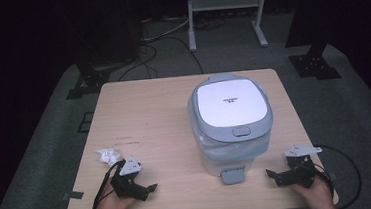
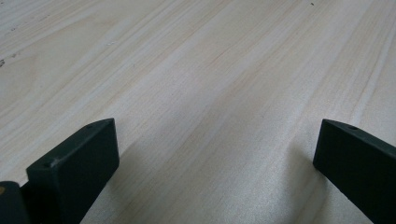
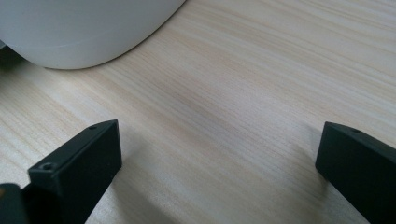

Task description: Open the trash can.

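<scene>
Bin (image 1: pixel 230 126) between grippers; crumpled paper (image 1: pixel 108 155), probably, left.

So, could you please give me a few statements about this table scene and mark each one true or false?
1. The bin's lid is shut. True.
2. The crumpled paper lies inside the bin. False: it lies on the table, beside the left hand-held gripper.
3. Both hand-held grippers are open with nothing between their jaws. True, the right hand-held gripper as well.
4. The right hand-held gripper presses the pedal. False: it rests on the table, apart from the pedal.
5. The bin stands at the table's left edge. False: it stands right of the middle.
</scene>
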Demonstrator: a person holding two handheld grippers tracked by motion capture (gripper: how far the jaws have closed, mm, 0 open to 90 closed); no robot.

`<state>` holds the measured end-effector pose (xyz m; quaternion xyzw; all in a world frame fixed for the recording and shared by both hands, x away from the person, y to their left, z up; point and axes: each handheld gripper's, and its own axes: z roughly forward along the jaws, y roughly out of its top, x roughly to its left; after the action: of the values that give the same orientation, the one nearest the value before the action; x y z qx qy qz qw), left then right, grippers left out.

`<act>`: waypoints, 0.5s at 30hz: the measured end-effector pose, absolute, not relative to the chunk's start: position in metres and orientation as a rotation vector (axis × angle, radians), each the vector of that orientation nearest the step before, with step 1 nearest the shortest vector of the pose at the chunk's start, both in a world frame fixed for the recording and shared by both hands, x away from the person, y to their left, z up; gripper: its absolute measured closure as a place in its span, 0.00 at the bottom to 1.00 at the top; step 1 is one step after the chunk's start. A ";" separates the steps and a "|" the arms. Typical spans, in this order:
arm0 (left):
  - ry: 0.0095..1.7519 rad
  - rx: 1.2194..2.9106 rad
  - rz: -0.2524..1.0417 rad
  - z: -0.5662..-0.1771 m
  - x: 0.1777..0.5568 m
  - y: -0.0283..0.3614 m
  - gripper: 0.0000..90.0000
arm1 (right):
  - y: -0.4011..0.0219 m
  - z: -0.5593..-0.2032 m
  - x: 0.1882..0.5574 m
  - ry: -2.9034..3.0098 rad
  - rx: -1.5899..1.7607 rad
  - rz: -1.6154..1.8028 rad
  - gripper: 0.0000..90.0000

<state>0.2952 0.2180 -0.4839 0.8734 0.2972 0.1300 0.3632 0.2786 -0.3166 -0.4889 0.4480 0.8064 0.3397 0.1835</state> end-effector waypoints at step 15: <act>0.731 2.257 0.322 -0.484 0.291 0.217 0.00 | -0.322 -0.485 0.275 2.286 1.278 0.975 0.08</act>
<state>0.2913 0.2175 -0.4840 0.8776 0.2842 0.1252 0.3652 0.2750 -0.3217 -0.4851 0.4505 0.8057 0.3437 0.1726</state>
